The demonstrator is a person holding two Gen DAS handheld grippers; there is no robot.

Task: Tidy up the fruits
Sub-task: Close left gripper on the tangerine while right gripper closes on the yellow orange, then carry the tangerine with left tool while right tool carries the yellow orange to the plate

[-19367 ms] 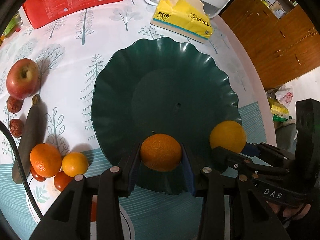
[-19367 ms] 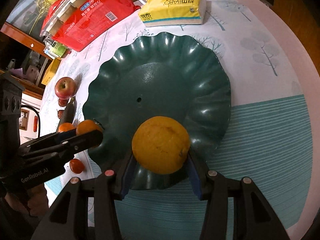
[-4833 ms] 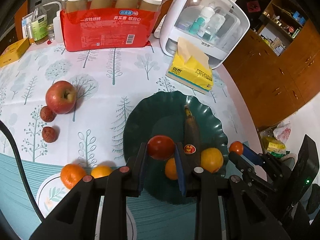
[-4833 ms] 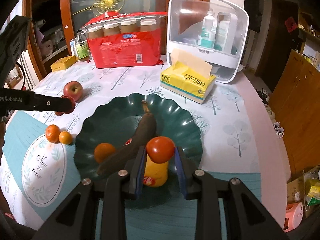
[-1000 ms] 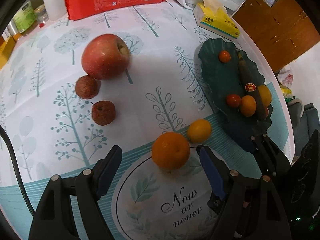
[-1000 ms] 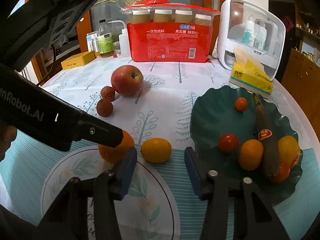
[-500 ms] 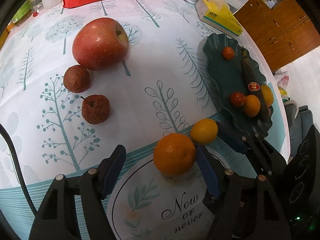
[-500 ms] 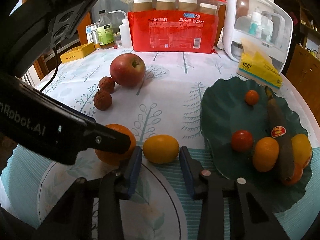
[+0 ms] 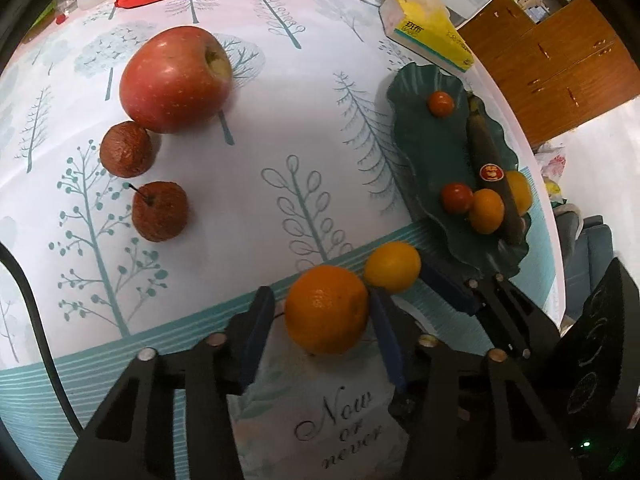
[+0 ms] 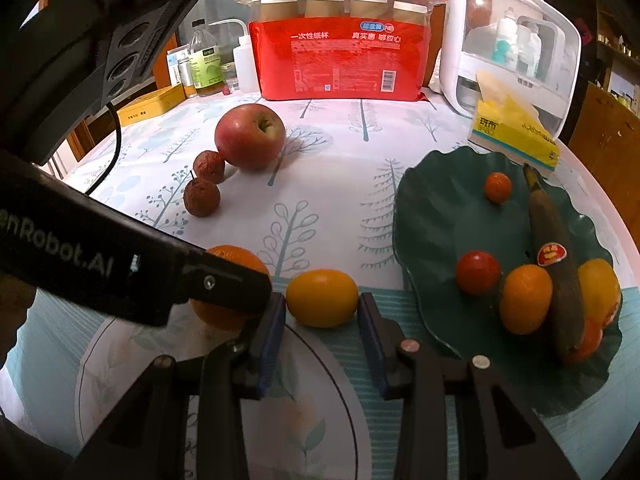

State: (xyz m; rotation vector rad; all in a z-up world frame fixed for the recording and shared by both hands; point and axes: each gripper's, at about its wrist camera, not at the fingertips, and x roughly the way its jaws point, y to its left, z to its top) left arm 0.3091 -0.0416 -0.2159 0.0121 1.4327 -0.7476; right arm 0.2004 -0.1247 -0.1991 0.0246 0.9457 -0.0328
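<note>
An orange (image 9: 326, 310) rests on the round printed mat between the pads of my left gripper (image 9: 320, 302), whose jaws are closing. The right pad touches it and the left pad stands a sliver off. Beside it lies a small yellow citrus (image 10: 322, 298), with my right gripper (image 10: 322, 308) shut on it, a pad against each side. In the right wrist view a left gripper finger (image 10: 224, 284) hides part of the orange (image 10: 236, 258). The green plate (image 10: 432, 200) to the right holds a dark banana (image 10: 556, 264), tomatoes and citrus.
A red apple (image 9: 176, 80) and two small wrinkled red fruits (image 9: 126, 154) (image 9: 160, 212) lie on the tablecloth further back. At the far edge stand a red pack of cups (image 10: 340, 60), a white container (image 10: 512, 40) and a yellow tissue box (image 10: 516, 136).
The left jaws have narrowed from wide apart to close around the orange. The right pads have drawn in against the yellow citrus. Neither hand has shifted much.
</note>
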